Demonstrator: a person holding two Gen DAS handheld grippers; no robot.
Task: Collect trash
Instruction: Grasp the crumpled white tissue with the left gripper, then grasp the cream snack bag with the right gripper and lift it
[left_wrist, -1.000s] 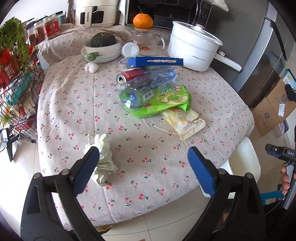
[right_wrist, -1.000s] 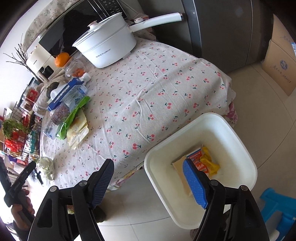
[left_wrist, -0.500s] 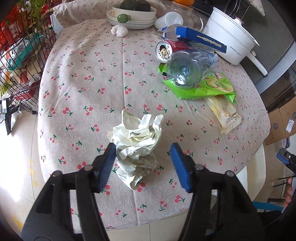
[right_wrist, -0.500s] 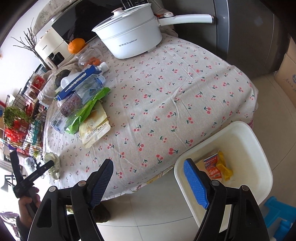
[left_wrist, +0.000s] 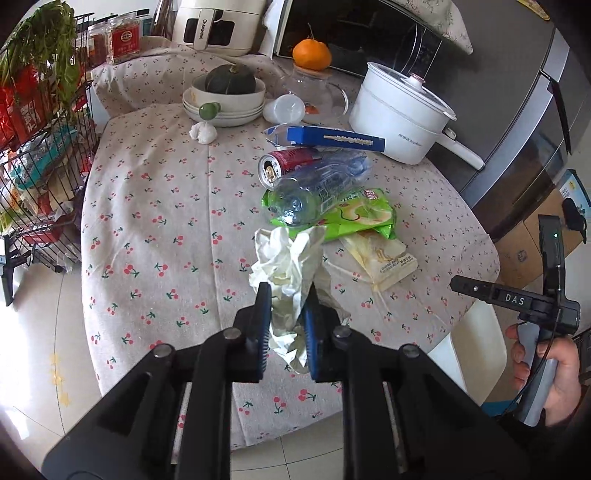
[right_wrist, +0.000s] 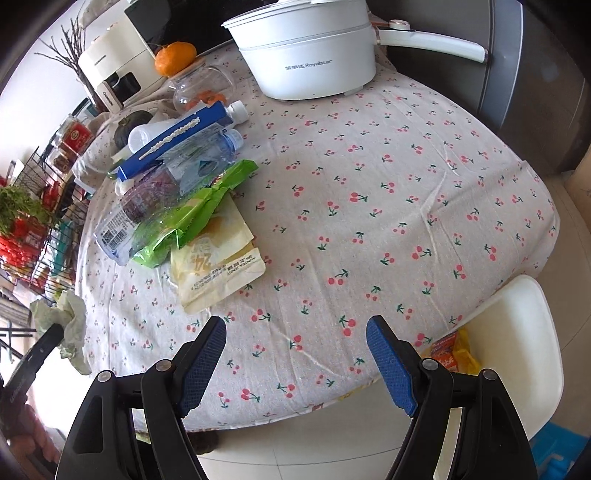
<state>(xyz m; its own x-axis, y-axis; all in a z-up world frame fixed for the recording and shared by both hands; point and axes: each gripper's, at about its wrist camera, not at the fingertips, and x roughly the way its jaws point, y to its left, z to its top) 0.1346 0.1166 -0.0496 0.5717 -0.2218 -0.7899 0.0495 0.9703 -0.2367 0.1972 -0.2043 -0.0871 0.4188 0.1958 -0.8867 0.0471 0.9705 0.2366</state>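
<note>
Over the cherry-print table, the left hand-held gripper has just clamped the crumpled tissue.

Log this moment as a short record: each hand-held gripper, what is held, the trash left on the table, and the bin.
left hand-held gripper: jaws have just been closing, now shut on the crumpled paper
right hand-held gripper: open, nothing between its fingers, over the table's near edge
trash left on table: red can, clear plastic bottle, green snack bag, beige wrapper, blue box
bin: white bin beside the table, orange and yellow wrappers inside
table: cherry-print tablecloth
</note>
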